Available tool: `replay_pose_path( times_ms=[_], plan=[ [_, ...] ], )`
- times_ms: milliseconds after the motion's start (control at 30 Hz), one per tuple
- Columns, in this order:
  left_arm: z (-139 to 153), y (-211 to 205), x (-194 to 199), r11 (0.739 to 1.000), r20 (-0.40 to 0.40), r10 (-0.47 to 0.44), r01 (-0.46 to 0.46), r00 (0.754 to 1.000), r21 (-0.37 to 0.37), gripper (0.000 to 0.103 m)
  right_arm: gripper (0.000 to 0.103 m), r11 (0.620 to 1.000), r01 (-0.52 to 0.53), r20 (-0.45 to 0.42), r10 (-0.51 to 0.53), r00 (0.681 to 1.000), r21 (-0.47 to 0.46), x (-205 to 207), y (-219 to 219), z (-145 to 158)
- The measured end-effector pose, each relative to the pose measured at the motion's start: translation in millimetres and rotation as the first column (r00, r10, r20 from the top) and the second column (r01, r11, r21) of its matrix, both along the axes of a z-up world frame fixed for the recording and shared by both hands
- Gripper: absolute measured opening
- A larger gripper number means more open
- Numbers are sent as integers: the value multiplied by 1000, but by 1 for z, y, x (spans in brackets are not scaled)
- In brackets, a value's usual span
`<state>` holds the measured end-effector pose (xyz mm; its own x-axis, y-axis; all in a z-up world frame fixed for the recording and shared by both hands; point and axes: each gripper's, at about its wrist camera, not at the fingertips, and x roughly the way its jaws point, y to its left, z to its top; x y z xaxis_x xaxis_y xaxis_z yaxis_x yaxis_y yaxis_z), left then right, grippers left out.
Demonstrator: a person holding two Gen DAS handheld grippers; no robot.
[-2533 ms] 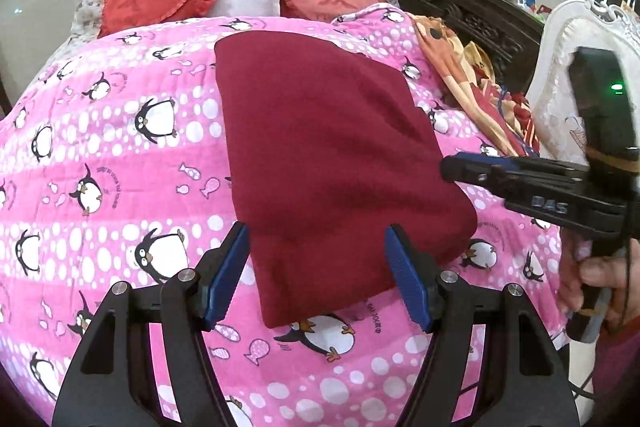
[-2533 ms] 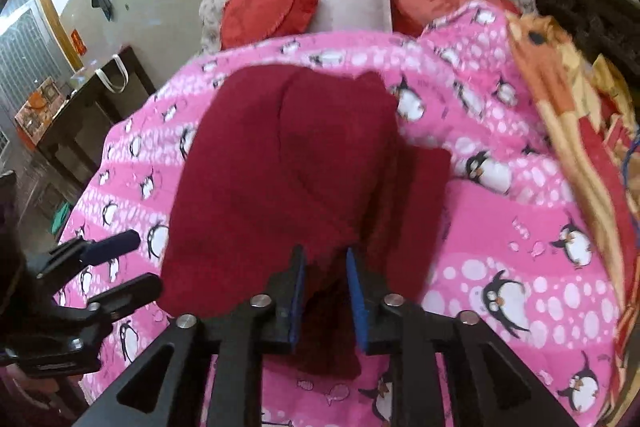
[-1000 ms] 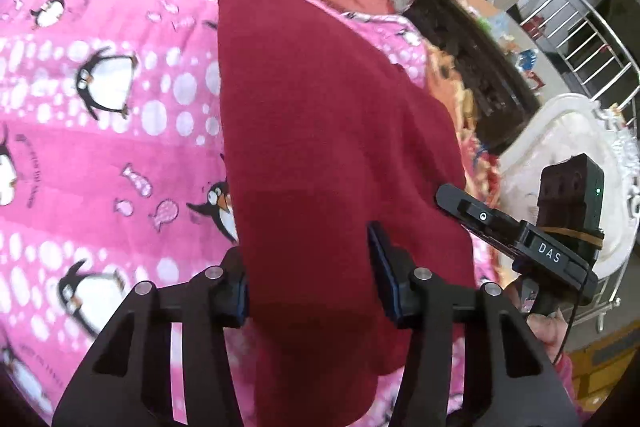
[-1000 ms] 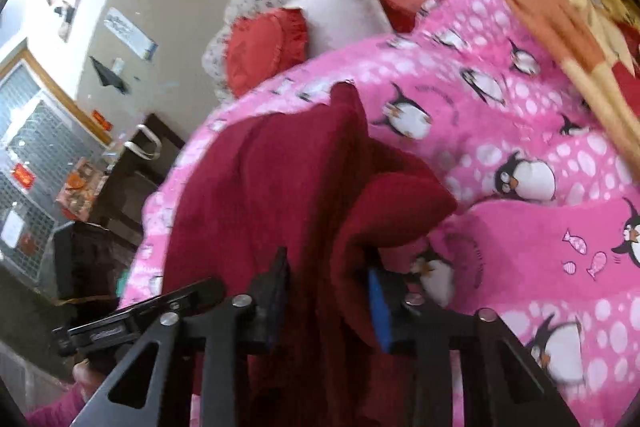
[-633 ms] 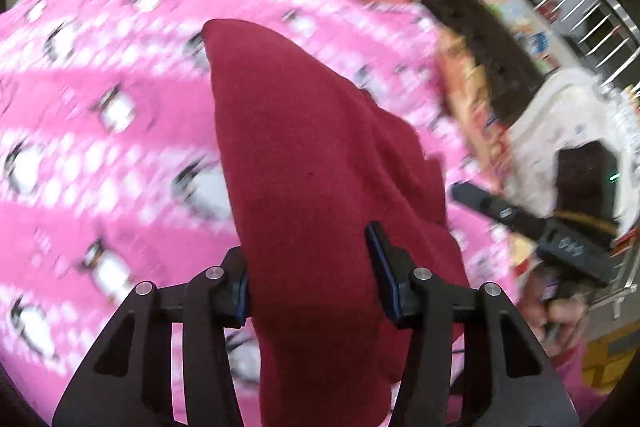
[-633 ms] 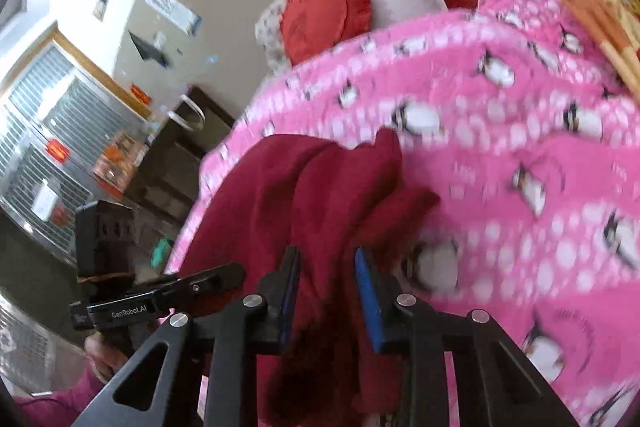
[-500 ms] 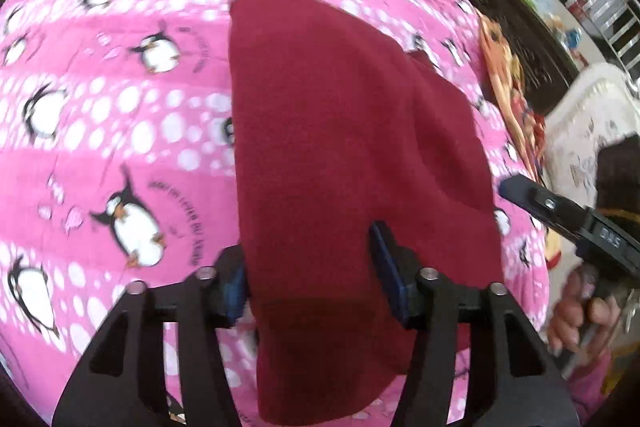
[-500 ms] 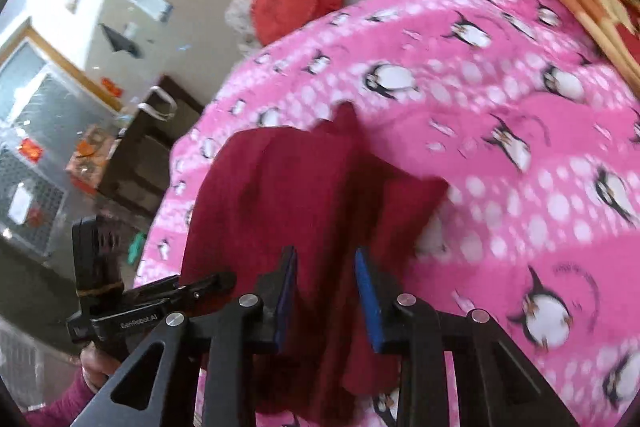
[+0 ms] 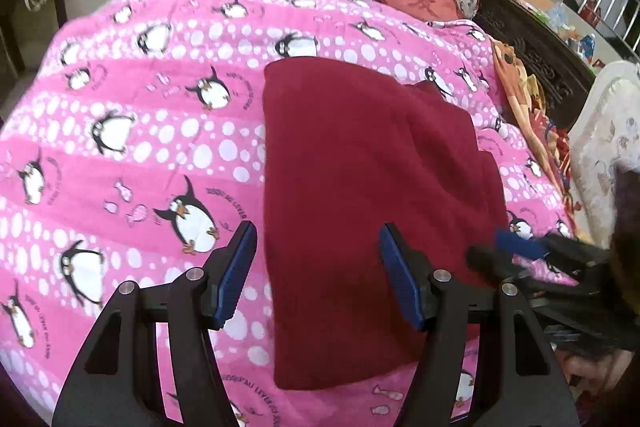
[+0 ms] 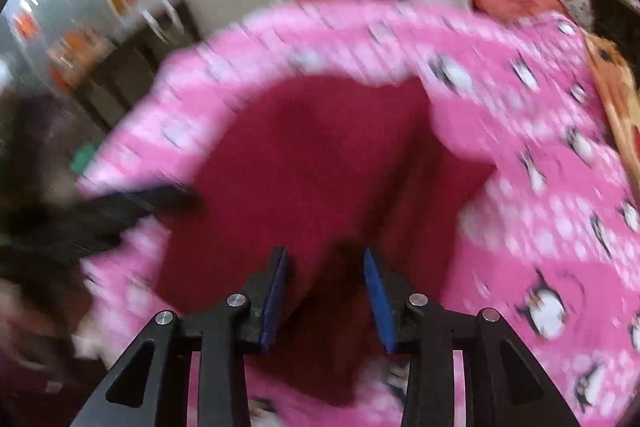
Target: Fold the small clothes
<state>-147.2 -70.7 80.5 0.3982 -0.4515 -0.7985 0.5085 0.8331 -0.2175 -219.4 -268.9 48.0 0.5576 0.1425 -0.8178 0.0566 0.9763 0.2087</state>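
The red cloth (image 9: 372, 195) lies folded on the pink quilt (image 9: 132, 147) of the bed, a long strip running from 12 to 6 o'clock in the left wrist view, with a looser layer showing along its 3 o'clock edge. The left claw (image 9: 316, 275) stands released; its jaws have just been opening, wide of the cloth, which lies below and between them untouched, so this fold looks set down. The right claw (image 10: 326, 291), at 4 o'clock of the cloth in that view, has also just been opening; red fabric sits between its jaws, but blur hides whether the pads press it. Likely it is letting go so that the layer settles flat
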Motion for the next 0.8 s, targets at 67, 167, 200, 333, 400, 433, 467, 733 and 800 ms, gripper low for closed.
replay_pose_path(
  times_ms=[67,167,200,333,400,433,467,733,800],
  plan=[
    [4,-2,-6,1000,31,-1,1,1000,5,64,37,996,30,-5,-29,1000,82,-6,-8,-13],
    [7,-5,-12,1000,43,-2,2,999,0,64,37,994,39,20,-41,999,98,-12,-11,-9],
    [8,-6,-14,1000,42,-5,5,999,1,64,37,995,42,28,-45,999,93,-14,-11,-4],
    [15,-6,-19,1000,61,-1,1,998,0,64,37,990,66,51,-73,996,124,-29,-13,15],
    [21,-3,-22,1000,82,17,-16,997,-12,64,43,990,74,85,-85,993,121,-36,-10,28],
    [22,-2,-22,1000,85,22,-21,996,-17,64,51,991,78,97,-89,991,108,-34,-6,32],
    [24,-1,-22,999,89,28,-26,996,-22,64,54,993,86,113,-95,989,86,-36,-4,37],
    [37,1,-31,999,143,36,-34,989,-19,64,58,991,128,138,-131,982,31,-34,8,54],
    [39,0,-33,999,158,36,-34,987,-15,64,58,991,131,132,-134,982,28,-32,10,53]
  ],
)
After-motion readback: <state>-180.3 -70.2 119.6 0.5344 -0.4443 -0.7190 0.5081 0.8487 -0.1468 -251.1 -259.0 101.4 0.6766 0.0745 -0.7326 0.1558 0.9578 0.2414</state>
